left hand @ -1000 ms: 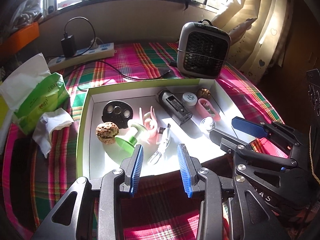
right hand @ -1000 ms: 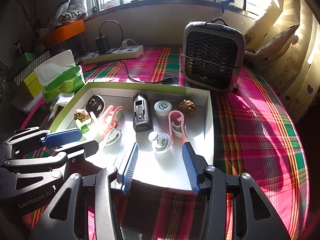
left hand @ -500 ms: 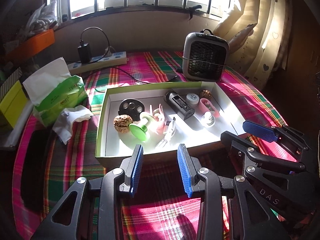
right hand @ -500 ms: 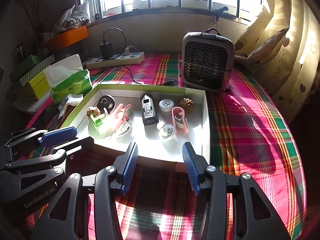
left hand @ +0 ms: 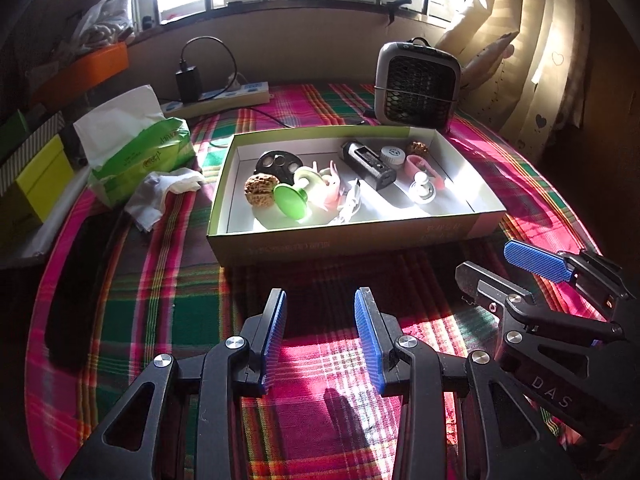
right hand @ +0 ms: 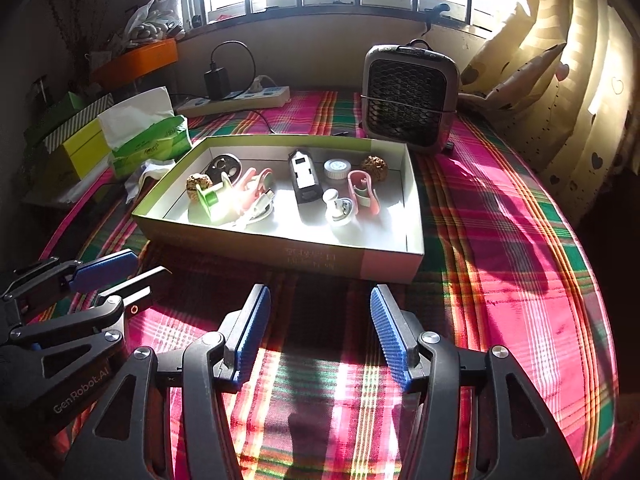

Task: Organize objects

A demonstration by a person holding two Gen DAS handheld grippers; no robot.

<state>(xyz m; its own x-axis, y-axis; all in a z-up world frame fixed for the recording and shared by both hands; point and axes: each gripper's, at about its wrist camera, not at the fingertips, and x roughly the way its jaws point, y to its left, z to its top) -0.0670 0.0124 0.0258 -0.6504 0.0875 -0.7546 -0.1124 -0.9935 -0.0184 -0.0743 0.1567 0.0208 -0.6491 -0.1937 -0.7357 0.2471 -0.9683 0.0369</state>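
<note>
Plaid cloth [left hand: 168, 304] covers the tabletop under both my grippers, which hang short of the box [left hand: 348, 240] holding all the small objects. The left gripper [left hand: 320, 338] stands released and empty; the right gripper [right hand: 320, 334] has just been opening, nothing between its jaws. I judge sorting finished, or a fresh reach in comes next.

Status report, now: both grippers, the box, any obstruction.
Left gripper open, empty; right gripper empty, fingers just opening wider. Shallow green-rimmed cardboard box holds the small items. Nothing between grippers and box.
</note>
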